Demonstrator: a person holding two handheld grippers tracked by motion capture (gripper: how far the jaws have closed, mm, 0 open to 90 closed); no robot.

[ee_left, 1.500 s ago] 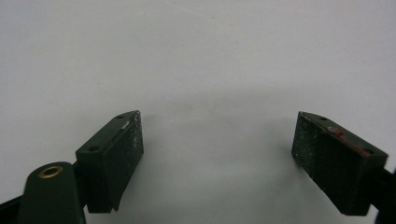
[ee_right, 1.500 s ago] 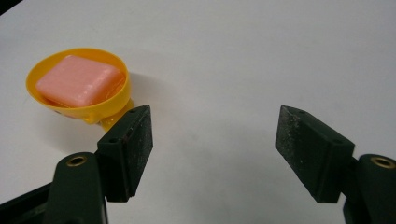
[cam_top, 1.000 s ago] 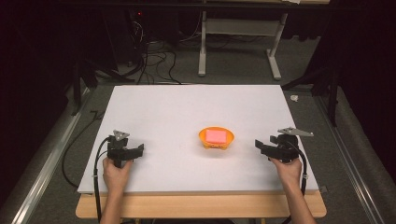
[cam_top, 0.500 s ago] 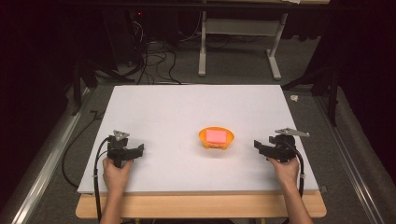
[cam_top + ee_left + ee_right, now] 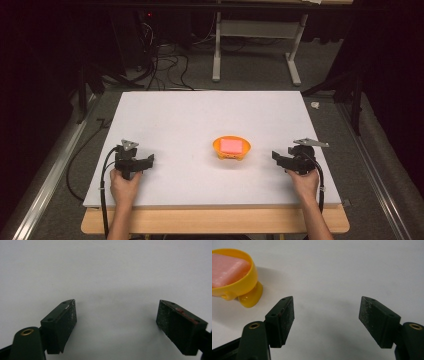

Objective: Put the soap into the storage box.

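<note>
Fingers (image 5: pixel 62 322) of both my grippers are standing apart near the bench's (image 5: pixel 200 120) front edge, flanking the orange bowl (image 5: pixel 231 148) holding a pink block (image 5: pixel 231 145).

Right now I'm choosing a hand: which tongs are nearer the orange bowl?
Right. The right tongs sit just right of the orange bowl; the left tongs lie farther off, to its left.

Dark room — grey floor (image 5: pixel 250 70), cables (image 5: pixel 165 65)

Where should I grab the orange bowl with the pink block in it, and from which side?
Probably the rim of the bowl on its right side, coming in with the open right gripper, which is nearer. The wall is thin and flares outward, so one jaw can go inside and one outside. The pink block fills the middle, so stay at the edge.
</note>
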